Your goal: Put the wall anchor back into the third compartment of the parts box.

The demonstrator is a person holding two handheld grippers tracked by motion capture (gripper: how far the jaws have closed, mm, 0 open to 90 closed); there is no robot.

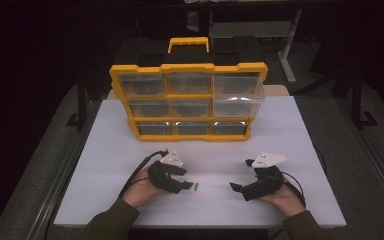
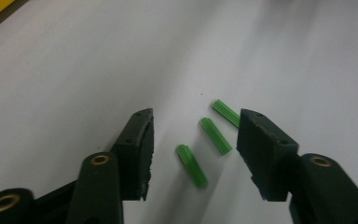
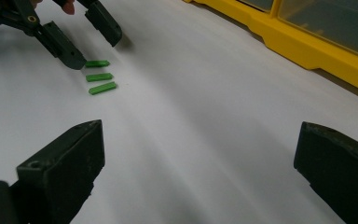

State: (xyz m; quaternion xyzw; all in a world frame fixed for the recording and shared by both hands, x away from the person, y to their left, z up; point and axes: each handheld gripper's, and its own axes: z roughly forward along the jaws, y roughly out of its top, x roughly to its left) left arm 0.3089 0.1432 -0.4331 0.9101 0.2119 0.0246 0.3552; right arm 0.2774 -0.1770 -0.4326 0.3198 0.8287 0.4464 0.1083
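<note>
Three small green ribbed plugs lie side by side on the white table: nearest plug (image 2: 192,166), middle plug (image 2: 216,135), far plug (image 2: 226,113); in the right gripper view they show as a short row (image 3: 99,76), and from above as one green speck (image 1: 195,187). My left gripper (image 2: 195,154) (image 1: 185,184) is open, low over the table, with the plugs lying between its jaws and untouched. My right gripper (image 3: 200,163) (image 1: 237,188) is open too, further right on the table, with nothing between its jaws, pointing toward the plugs.
A yellow organiser cabinet (image 1: 188,102) with clear drawers stands upright at the back of the white table (image 1: 290,130); its upper right drawer (image 1: 237,92) is pulled out. Its yellow base (image 3: 307,51) runs along the top right of the right gripper view.
</note>
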